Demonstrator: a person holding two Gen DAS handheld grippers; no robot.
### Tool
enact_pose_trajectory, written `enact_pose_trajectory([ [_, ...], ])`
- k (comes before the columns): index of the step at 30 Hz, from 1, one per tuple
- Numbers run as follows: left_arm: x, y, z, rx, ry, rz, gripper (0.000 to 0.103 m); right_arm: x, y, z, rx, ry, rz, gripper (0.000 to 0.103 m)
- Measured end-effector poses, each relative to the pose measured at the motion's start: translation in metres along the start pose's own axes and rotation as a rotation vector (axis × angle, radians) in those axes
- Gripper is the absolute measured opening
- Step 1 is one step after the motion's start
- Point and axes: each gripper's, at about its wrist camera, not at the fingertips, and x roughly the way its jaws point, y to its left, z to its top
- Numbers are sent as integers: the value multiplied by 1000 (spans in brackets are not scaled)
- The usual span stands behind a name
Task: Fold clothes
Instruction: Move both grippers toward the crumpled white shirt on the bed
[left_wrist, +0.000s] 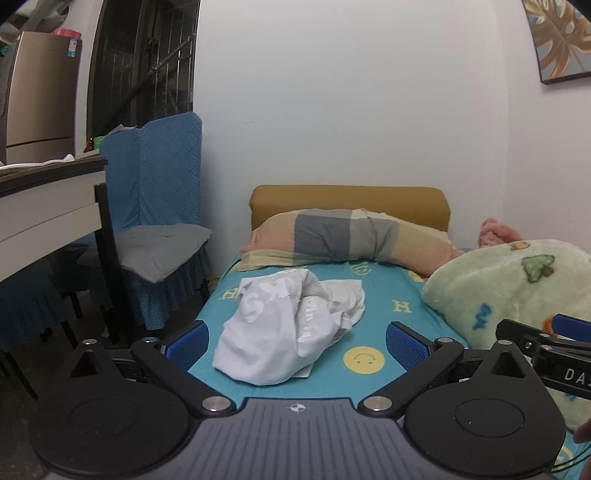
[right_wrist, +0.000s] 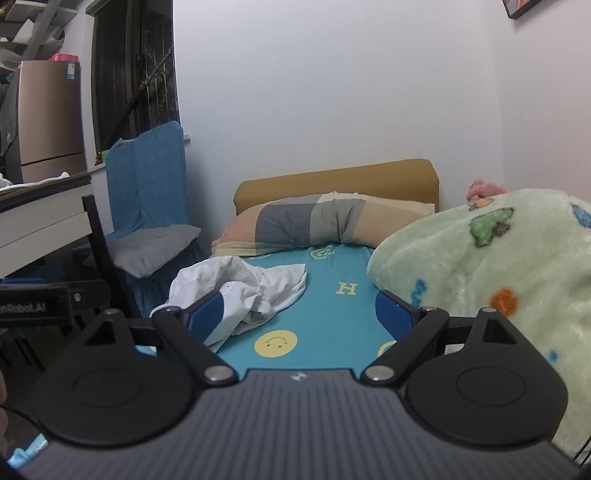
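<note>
The white shirt (left_wrist: 291, 325) lies crumpled on the bed (left_wrist: 369, 384). Both grippers, left (left_wrist: 297, 341) and right (right_wrist: 301, 319), hover with jaws apart. Better find 2 corners first, then spread it flat.

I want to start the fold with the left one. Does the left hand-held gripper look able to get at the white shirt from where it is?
Probably yes. The left hand-held gripper is open, the crumpled white shirt lies straight ahead on the bed sheet, and nothing stands between them.
</note>
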Motion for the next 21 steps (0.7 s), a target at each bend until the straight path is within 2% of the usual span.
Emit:
enact_pose_trajectory([
  [4,-5,-2,-4,24,8,16,103,0,-4,-4,38,17,14,91],
  [11,-16,-6,-11,35,-9,24,103,-3,4,-10,15,20,3,91],
  [21,-17,-12,-15,29,3,-23,103,-5,-1,-10,32,15,-8,90],
])
